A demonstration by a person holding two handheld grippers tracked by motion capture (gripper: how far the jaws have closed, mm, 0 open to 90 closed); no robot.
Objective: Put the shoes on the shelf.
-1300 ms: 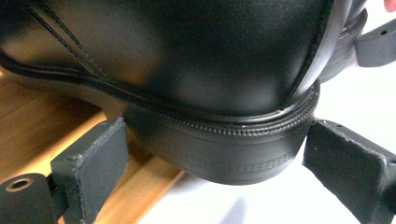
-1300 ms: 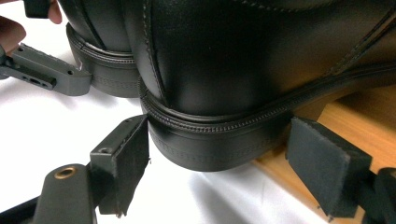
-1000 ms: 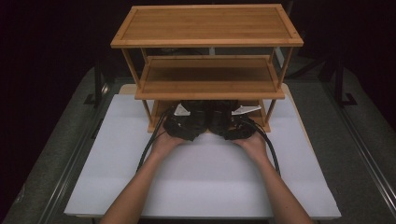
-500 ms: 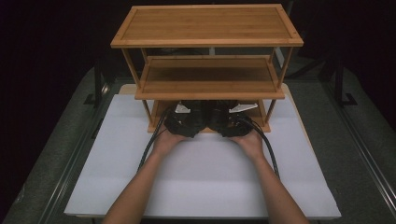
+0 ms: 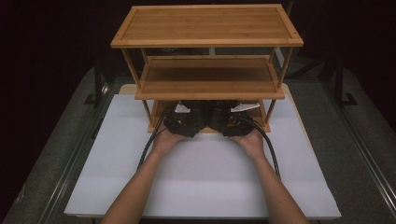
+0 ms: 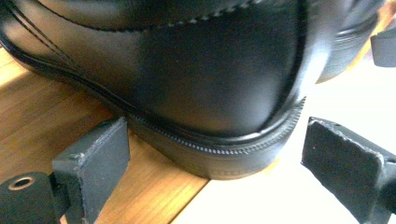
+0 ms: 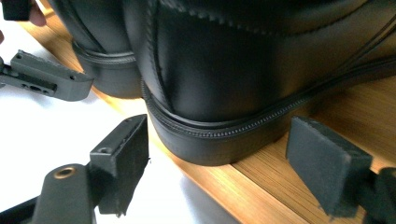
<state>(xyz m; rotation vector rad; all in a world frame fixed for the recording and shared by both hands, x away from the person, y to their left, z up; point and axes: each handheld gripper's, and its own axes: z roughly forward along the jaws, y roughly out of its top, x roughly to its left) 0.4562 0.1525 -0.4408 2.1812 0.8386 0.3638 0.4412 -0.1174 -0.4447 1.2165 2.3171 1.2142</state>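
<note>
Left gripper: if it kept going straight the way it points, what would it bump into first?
Most likely the heel of the black shoe, which sits just ahead between the open jaws of the left gripper.

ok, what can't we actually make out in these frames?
- High view: gripper tips and both shoes hidden under the bamboo rack's middle shelf.
- Left gripper view: black shoe cropped by the top edge; only the heel shows.
- Right gripper view: shoe heel cropped likewise; front unseen.

I see two shoes [image 5: 205, 116] side by side on the rack's [image 5: 210, 84] bottom shelf, the rack standing on the counter [image 5: 205, 186].
</note>
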